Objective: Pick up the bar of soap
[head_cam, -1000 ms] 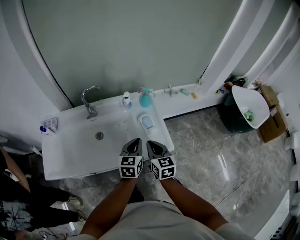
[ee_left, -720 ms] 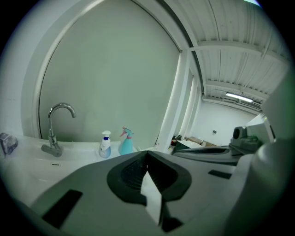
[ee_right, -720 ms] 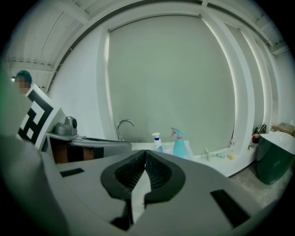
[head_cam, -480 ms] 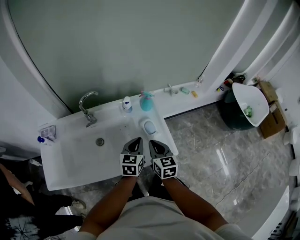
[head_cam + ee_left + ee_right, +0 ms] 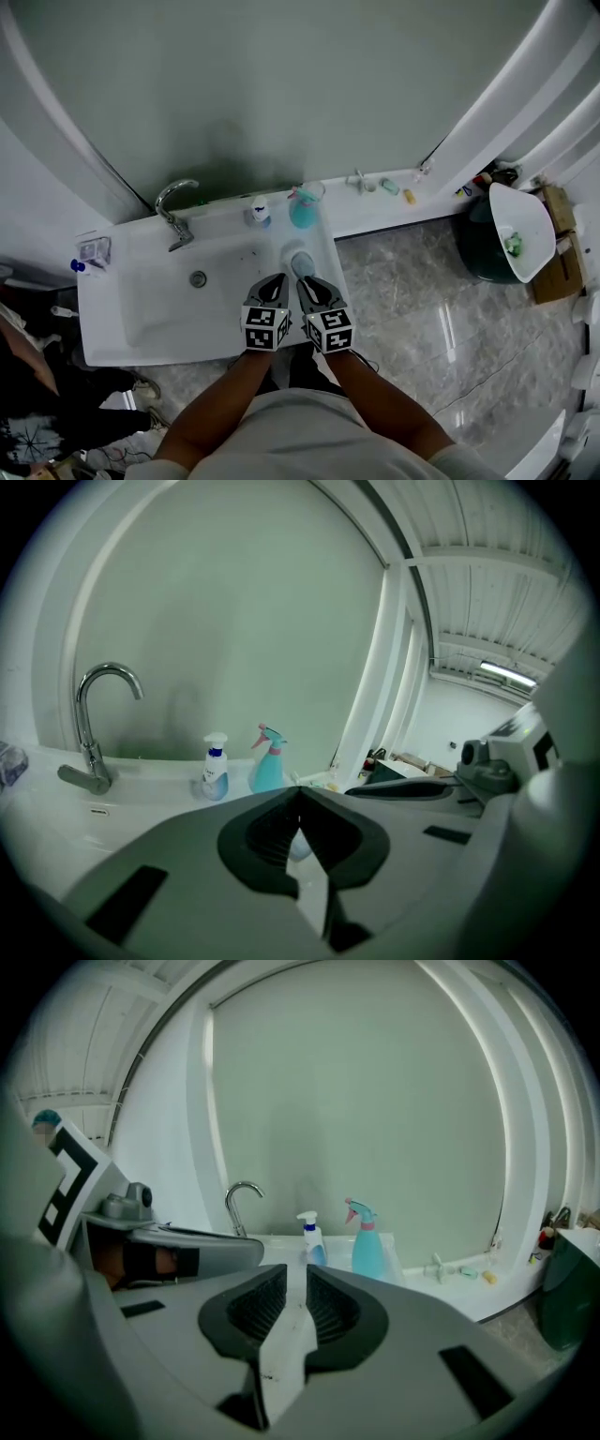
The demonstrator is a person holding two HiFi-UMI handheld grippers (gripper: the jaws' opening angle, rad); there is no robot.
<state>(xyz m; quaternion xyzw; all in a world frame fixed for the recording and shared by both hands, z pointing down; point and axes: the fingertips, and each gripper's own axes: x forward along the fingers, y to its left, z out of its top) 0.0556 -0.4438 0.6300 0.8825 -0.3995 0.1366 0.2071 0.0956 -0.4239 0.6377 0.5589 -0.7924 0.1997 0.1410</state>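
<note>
Closer to soap [image 5: 300,265] | left gripper [image 5: 275,280] fingers shut | right gripper [image 5: 304,282] fingers parting, empty | 2 bottles [image 5: 260,213] [image 5: 302,208]

Right gripper [image 5: 306,284] partly hides the soap bar [image 5: 299,262].

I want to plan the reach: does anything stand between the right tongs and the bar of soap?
Nothing visible does. The bar of soap lies just beyond the right tongs, whose jaws have just been opening with nothing between them.
</note>
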